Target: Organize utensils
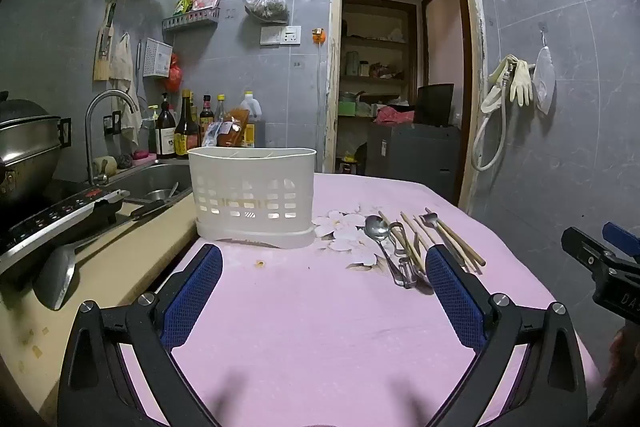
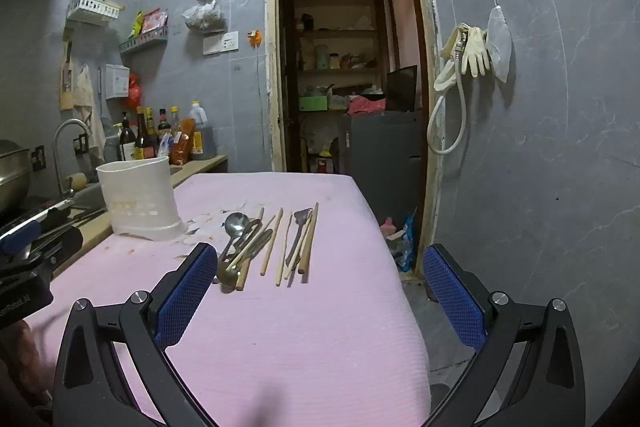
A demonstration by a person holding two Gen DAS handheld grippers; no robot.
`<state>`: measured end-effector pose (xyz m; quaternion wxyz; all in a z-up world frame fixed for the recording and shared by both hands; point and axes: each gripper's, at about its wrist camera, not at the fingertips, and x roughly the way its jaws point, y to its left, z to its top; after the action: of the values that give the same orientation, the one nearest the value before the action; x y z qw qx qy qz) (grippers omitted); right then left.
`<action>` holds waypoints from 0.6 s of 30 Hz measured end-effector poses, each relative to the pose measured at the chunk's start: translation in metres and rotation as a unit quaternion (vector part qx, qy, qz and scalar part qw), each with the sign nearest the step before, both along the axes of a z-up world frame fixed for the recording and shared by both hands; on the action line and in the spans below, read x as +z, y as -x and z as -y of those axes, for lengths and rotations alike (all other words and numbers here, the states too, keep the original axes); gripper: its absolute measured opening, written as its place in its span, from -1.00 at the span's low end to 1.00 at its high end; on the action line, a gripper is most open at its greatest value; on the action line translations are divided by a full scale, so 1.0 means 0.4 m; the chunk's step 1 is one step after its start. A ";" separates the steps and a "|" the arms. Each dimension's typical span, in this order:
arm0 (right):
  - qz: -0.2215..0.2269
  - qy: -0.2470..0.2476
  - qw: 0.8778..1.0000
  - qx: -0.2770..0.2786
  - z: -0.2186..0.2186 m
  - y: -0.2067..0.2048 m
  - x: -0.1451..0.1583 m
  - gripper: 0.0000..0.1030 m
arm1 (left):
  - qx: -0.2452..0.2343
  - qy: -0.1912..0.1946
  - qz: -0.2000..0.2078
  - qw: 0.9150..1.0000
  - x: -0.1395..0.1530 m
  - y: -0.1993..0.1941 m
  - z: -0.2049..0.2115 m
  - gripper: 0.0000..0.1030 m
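My left tool [image 1: 324, 269] hangs released over the pink-covered tabletop [image 1: 312, 311], its blue pads spread wide with nothing between them. My right tool [image 2: 316, 269] is likewise released, held over the tabletop's right side with one pad past the edge.

The utensils lie in a loose row on the cloth, right of the white slotted utensil holder [image 1: 253, 191], which stands upright near the tabletop's left edge. The chopsticks [image 2: 272, 241] run lengthwise away from me, roughly parallel. The metal spoon [image 2: 235, 223] lies with its bowl at the far end, near the holder, and its handle coming back toward me. A peeler [image 1: 402, 259] lies just beside it, along the same axis. A dark-headed small utensil [image 2: 301, 223] lies among the rightmost chopsticks; I cannot tell what kind.

In the left view, the nearer utensil ends sit partly behind my left tool's right pad. Beyond the holder are the sink [image 1: 160, 183] and sauce bottles [image 1: 188, 125].
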<state>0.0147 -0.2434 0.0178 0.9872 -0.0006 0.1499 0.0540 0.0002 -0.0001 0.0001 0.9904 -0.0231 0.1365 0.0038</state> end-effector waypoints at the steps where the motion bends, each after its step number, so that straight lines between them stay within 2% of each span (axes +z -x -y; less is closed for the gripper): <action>1: -0.001 0.000 1.000 0.000 0.000 0.000 0.000 1.00 | 0.000 -0.001 0.001 1.000 0.000 0.000 0.000 0.93; 18: 0.000 0.003 1.000 -0.001 -0.002 0.002 0.000 1.00 | -0.003 0.005 -0.004 1.000 -0.004 0.004 0.003 0.93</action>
<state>0.0140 -0.2427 0.0176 0.9873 -0.0030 0.1500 0.0524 -0.0016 -0.0014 -0.0014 0.9898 -0.0273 0.1400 0.0001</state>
